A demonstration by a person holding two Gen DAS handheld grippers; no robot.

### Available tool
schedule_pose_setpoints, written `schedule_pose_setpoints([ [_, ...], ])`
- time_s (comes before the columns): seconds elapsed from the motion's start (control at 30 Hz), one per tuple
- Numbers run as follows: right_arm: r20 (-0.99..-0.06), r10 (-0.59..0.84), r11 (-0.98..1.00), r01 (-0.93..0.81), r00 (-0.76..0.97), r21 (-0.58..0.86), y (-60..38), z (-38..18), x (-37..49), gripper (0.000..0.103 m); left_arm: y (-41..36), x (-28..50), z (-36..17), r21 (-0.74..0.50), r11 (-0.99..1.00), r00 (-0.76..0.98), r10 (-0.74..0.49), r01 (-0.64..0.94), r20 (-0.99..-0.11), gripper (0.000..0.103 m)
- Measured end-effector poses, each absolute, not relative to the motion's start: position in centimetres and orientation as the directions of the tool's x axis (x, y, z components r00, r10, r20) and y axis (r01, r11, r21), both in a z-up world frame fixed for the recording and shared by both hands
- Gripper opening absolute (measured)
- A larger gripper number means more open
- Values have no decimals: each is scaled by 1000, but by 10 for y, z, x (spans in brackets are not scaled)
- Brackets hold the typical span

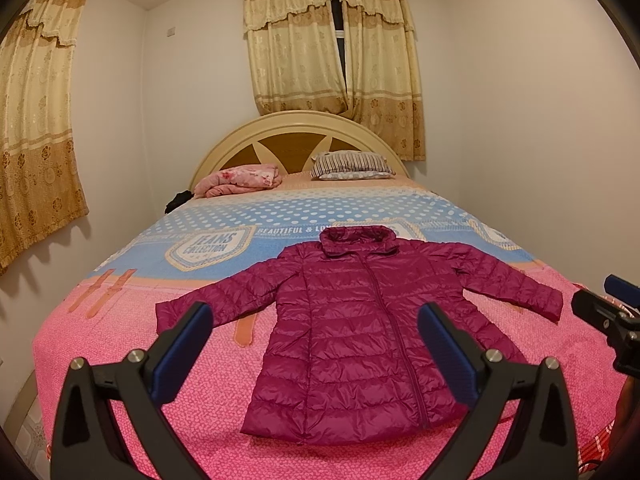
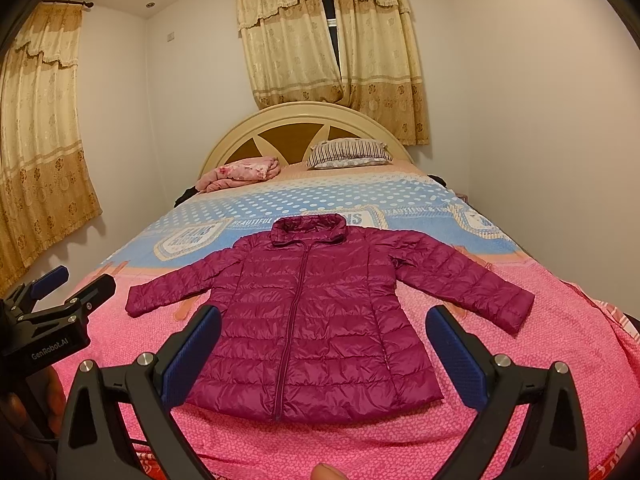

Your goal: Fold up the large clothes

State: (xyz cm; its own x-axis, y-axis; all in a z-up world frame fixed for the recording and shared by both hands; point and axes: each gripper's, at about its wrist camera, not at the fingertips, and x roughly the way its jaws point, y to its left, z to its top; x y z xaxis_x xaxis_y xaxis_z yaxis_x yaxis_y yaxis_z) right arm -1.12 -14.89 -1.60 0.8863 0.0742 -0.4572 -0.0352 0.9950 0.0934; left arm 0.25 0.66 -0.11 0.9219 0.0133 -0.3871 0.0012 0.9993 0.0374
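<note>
A magenta quilted puffer jacket [image 1: 352, 328] [image 2: 316, 316] lies flat on the bed, front up, zipped, collar toward the headboard, both sleeves spread out to the sides. My left gripper [image 1: 316, 320] hovers above the near edge of the bed, open, with nothing between its blue pads; the jacket's hem shows beyond it. My right gripper [image 2: 324, 324] is also open and empty, held over the hem. In the left wrist view the right gripper [image 1: 612, 304] appears at the right edge; in the right wrist view the left gripper [image 2: 68, 288] appears at the left edge.
The bed [image 1: 132, 360] has a pink and blue printed cover. A folded pink blanket [image 1: 240, 180] and a striped pillow [image 1: 352, 166] lie by the cream headboard [image 1: 296, 128]. Curtains [image 1: 332, 60] hang behind, and walls stand close on both sides.
</note>
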Motion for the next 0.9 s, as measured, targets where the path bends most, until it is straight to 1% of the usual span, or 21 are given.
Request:
schedule_pose_setpoints([
  [0.9,-460,79,995,-41,884,92,-148,-17,-11,102,8,2,-1,38,999,922,14,0,-386,103],
])
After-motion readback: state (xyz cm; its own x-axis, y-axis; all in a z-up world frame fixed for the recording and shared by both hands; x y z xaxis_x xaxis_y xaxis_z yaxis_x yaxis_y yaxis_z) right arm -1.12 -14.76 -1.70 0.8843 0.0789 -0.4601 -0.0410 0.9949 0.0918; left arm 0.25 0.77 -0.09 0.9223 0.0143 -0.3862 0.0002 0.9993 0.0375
